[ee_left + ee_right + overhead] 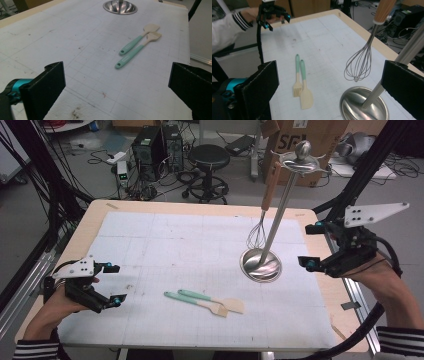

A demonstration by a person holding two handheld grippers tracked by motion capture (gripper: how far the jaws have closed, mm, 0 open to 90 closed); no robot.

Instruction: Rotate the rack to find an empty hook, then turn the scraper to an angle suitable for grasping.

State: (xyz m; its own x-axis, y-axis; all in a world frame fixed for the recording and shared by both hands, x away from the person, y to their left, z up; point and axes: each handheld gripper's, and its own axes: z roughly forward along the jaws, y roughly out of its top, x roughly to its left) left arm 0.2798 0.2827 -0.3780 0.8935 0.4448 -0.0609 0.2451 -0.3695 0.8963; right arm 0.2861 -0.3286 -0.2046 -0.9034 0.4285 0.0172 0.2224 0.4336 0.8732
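A steel utensil stand [279, 215] rises from its round base [260, 266] at the right of the white mat. A wire whisk [256, 236] with a wooden handle hangs free from the stand's top ring. It appears close up as the whisk [359, 65] beside the base [352, 102]. A teal-handled spatula [212, 299] and a teal-handled brush [192, 301] lie side by side at the front centre. My right gripper [307, 246] stands open just right of the stand with nothing between its jaws. My left gripper [116, 284] is open and empty at the front left.
The mat [175, 240] covers most of the wooden table [90, 220]. A black frame post [367, 165] slants up at the right edge. Beyond the far edge are a stool [209, 157], computer towers [150, 145] and a cardboard box [305, 140].
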